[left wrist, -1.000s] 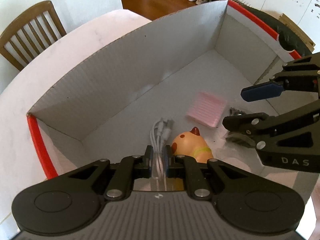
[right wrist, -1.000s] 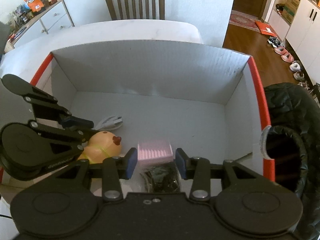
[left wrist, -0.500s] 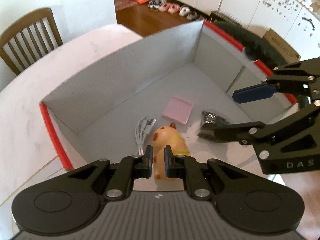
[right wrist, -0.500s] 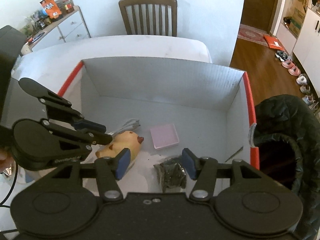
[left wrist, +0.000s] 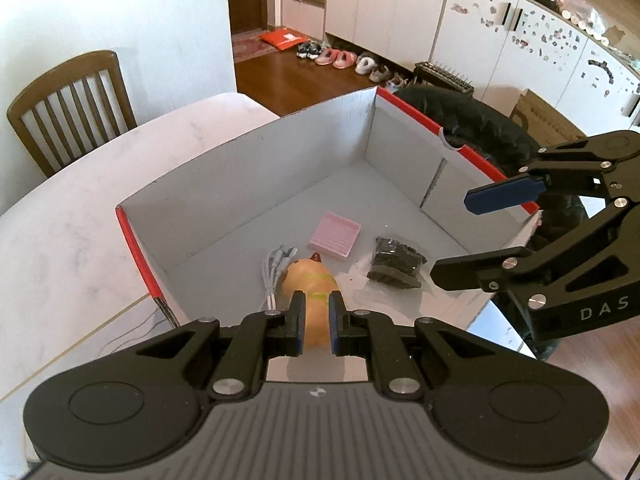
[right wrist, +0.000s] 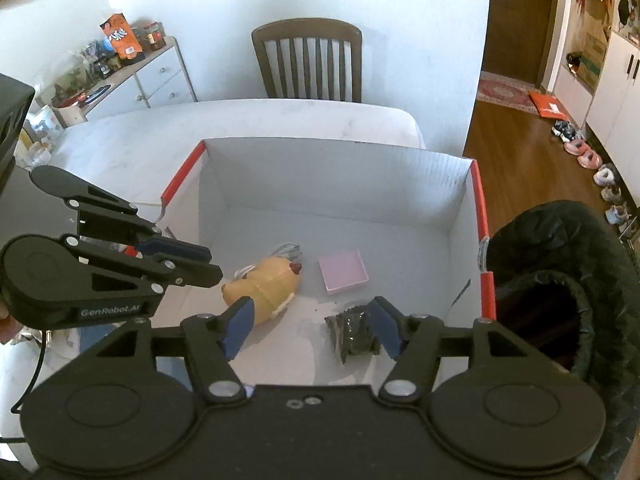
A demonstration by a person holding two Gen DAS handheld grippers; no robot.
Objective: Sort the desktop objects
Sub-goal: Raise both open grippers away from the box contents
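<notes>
**Four items down in the box, both grippers above it**

While the orange duck-shaped toy [left wrist: 310, 286] lay on the floor of the white red-edged cardboard box [left wrist: 248, 168], a white coiled cable [left wrist: 272, 270] touched its side, with a pink square notepad [left wrist: 335, 234] and a black crinkled packet [left wrist: 396, 262] nearby. The left gripper [left wrist: 316, 320] sat nearly closed, empty. The right gripper [right wrist: 312, 326] was opening, nothing between its jaws.
</notes>
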